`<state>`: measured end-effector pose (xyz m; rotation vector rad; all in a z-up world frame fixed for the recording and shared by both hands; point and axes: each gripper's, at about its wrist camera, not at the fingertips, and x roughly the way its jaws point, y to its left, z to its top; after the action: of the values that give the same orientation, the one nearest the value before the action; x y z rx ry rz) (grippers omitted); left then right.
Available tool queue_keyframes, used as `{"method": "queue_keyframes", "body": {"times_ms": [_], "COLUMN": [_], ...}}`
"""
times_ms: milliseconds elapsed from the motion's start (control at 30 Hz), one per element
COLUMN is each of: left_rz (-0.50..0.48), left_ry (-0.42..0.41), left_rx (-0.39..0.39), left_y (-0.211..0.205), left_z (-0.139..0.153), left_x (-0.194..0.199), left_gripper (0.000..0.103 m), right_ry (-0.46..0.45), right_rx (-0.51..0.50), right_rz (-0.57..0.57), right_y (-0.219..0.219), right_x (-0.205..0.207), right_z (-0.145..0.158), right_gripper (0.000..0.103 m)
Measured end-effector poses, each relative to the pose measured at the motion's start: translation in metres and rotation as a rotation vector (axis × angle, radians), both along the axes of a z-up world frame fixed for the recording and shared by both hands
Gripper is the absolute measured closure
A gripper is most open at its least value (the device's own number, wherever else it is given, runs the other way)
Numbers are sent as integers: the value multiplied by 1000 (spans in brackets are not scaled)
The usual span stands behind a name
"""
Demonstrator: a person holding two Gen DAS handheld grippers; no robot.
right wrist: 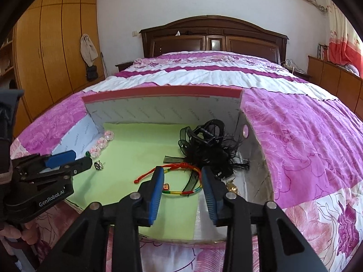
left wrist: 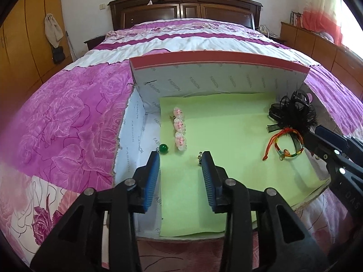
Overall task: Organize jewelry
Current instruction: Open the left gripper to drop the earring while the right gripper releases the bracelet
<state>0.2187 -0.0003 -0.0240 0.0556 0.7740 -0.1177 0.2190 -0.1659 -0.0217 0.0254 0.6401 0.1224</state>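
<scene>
bed: a wide bed under a pink, purple and white floral quilt [left wrist: 74, 122], with a dark wooden headboard [left wrist: 183, 6] at its far end; it carries the box.
box: a shallow open cardboard box [left wrist: 217, 77] with white printed lining and a red top edge, lying on the quilt; its far wall stands upright.
liner: a light green paper sheet [left wrist: 226, 140] covering most of the box floor.
left hand-held gripper: black frame with blue ribbed pads [left wrist: 180, 174], jaws apart and nothing between them, over the near left part of the box.
right hand-held gripper: same build [right wrist: 182, 190], jaws apart over the near right part of the box; the cord bracelet lies on the liner in the gap between its pads, unclamped.
hair piece: a black mesh and feather hair clip [right wrist: 208, 149] in the far right corner of the box.
bracelet: a red, yellow and green woven cord bracelet [left wrist: 283, 142] with a small charm, just in front of the hair piece.
bead clip: a row of three clear pink beaded ornaments [left wrist: 179, 131] along the left side of the liner.
green bead: a round dark green bead [left wrist: 163, 147] at the liner's left edge, beside the nearest pink ornament.
silver piece: a small silver metal trinket [right wrist: 99, 165] on the liner, near the left hand-held gripper's right pad.
gold piece: a small gold-coloured item [right wrist: 232, 187] by the right wall of the box; its shape is unclear.
</scene>
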Motion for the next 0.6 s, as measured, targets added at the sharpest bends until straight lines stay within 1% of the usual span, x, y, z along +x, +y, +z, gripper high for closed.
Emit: {"method": "queue_keyframes", "body": {"times_ms": [67, 100, 133, 267, 433, 600], "left_rz": [2, 2, 1, 8, 5, -7], "left_ry": [7, 13, 17, 30, 12, 25], "left_rx": [-11, -22, -32, -71, -81, -86], "left_y": [1, 2, 3, 6, 10, 15], "left_z": [2, 3, 4, 12, 32, 46], "left_x": [-1, -2, -2, -8, -23, -42], "left_gripper": [69, 69, 69, 68, 68, 68], "right_ry": [-12, -22, -33, -41, -47, -39], "right_rx": [15, 24, 41, 85, 109, 155], "right_rz": [-6, -14, -19, -38, -55, -50], "right_y": [-2, -4, -6, -15, -22, -28], "right_x": [-3, -4, -7, -12, -24, -42], "right_z": [4, 6, 9, 20, 34, 51], "right_gripper": [57, 48, 46, 46, 46, 46]}}
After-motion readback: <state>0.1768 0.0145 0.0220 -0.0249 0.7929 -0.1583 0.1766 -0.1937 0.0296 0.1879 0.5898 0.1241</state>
